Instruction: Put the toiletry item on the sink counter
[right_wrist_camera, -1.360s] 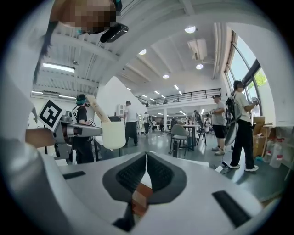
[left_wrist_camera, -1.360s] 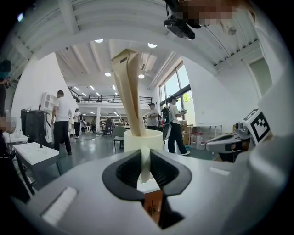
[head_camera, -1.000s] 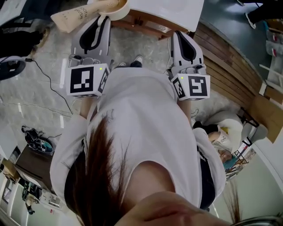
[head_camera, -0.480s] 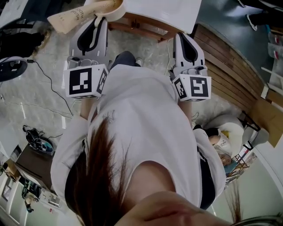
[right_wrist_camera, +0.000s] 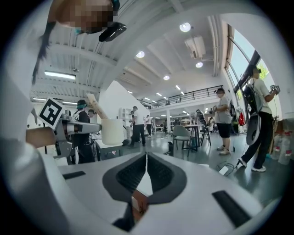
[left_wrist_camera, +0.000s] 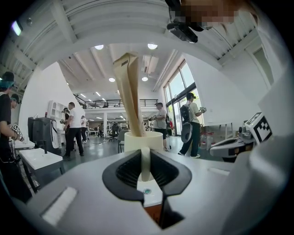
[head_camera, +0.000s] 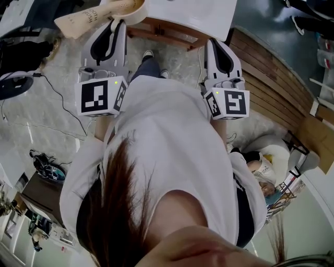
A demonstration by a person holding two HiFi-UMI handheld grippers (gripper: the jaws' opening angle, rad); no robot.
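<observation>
A beige toiletry tube stands slanted in a cream cup, its top leaning left. My left gripper is shut on the cup's wall; in the left gripper view the white wall is pinched between the black pads, with the cup and the tube rising beyond. My right gripper is held level beside it, shut, its pads meeting with nothing between them. From the right gripper view the cup and the tube show at the left.
A white top on a wooden frame lies just ahead of both grippers. A slatted wooden platform runs along the right. A cable trails over the grey floor at the left. Several people stand about the hall.
The person's leg and shoe have stepped forward between the grippers. Both grippers have shifted slightly with the step. The left gripper's hold on the cup is unchanged.
</observation>
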